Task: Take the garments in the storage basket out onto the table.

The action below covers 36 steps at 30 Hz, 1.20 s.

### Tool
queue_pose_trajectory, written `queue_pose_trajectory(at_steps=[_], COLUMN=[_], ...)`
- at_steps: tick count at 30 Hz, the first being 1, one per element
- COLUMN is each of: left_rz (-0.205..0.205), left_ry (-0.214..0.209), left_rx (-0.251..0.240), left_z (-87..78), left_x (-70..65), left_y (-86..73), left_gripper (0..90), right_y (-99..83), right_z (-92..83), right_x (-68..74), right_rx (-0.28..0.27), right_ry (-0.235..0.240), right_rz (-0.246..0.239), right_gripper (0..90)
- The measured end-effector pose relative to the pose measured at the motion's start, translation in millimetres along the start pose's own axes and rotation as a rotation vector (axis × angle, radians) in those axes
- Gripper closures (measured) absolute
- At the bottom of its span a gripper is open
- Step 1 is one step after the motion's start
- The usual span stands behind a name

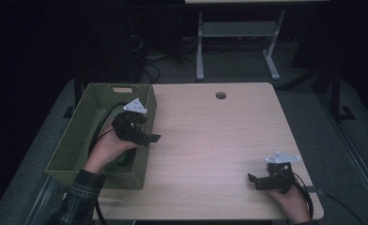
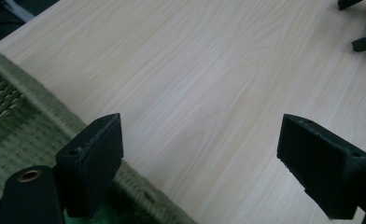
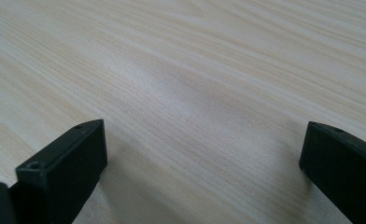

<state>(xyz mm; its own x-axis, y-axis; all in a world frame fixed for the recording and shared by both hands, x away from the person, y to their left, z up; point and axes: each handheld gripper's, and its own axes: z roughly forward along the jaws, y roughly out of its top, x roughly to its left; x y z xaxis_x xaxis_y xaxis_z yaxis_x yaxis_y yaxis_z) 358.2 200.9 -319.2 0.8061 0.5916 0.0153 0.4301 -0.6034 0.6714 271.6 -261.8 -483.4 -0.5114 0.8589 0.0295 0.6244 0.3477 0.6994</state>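
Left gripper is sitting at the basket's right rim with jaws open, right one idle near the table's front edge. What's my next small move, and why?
Probably ease the left gripper to straddle the green basket wall and close on it. Its jaws stand wide open, one just above the woven rim and the other over bare table, holding nothing. The right gripper is open too, far from the basket.

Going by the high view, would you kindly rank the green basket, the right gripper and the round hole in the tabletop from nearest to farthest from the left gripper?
1. green basket, directly beneath the left gripper, at the table's left.
2. round hole, at the far edge.
3. right gripper, near right corner.
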Motion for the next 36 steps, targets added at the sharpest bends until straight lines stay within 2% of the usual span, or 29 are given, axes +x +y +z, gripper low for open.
queue_pose_trajectory(at_steps=[11,23,36], left_rz=[-0.036,-0.089,-0.142], left_ry=[0.047,0.113,0.159], left_rx=[0.005,0.033,0.073], left_z=[-15.2,-26.3,-27.6], left_x=[17.2,38.2,52.0], left_y=[-10.3,-31.0,-52.2], left_gripper=[14.6,14.7,14.6], right_y=[0.0,0.0,0.0], right_z=[0.0,0.0,0.0], right_x=[0.0,0.0,-0.1], right_rx=[0.0,0.0,0.0], right_ry=[0.0,0.0,0.0], right_rz=[0.0,0.0,-0.001], right_gripper=[0.5,0.5,0.5])
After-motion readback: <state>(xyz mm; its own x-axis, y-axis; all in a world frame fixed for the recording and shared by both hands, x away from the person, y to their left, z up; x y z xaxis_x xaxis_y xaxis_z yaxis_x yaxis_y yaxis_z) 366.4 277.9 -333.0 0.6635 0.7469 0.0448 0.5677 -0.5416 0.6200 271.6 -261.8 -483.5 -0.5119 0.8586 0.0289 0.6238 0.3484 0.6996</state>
